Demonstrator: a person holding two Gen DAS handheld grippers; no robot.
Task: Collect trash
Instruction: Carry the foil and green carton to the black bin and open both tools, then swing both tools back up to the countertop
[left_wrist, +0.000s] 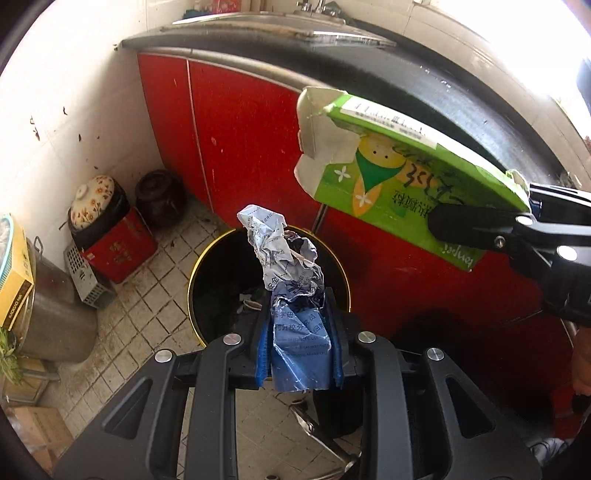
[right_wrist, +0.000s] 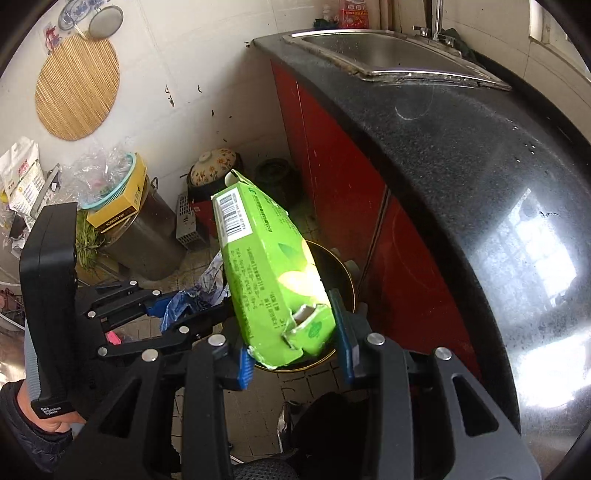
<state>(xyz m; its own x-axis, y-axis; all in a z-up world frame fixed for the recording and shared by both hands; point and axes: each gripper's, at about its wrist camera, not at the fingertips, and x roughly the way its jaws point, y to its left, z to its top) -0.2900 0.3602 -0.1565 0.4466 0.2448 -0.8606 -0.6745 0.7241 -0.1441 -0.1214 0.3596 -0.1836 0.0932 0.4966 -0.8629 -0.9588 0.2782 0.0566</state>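
My left gripper (left_wrist: 298, 328) is shut on a crumpled blue-and-white printed wrapper (left_wrist: 288, 266) and holds it over the open black trash bin with a gold rim (left_wrist: 207, 266) on the tiled floor. My right gripper (right_wrist: 295, 347) is shut on a torn green cardboard box (right_wrist: 266, 273), held above the same bin (right_wrist: 343, 277). In the left wrist view the green box (left_wrist: 399, 173) and the right gripper (left_wrist: 480, 229) hang to the upper right of the bin. In the right wrist view the left gripper (right_wrist: 192, 306) with the wrapper (right_wrist: 207, 288) is just left of the box.
A red cabinet (left_wrist: 251, 140) under a black counter (right_wrist: 461, 155) with a steel sink (right_wrist: 388, 51) stands right behind the bin. Pots (left_wrist: 92, 199), a red box (left_wrist: 118, 251) and a metal drum (left_wrist: 55, 321) crowd the left corner by the tiled wall.
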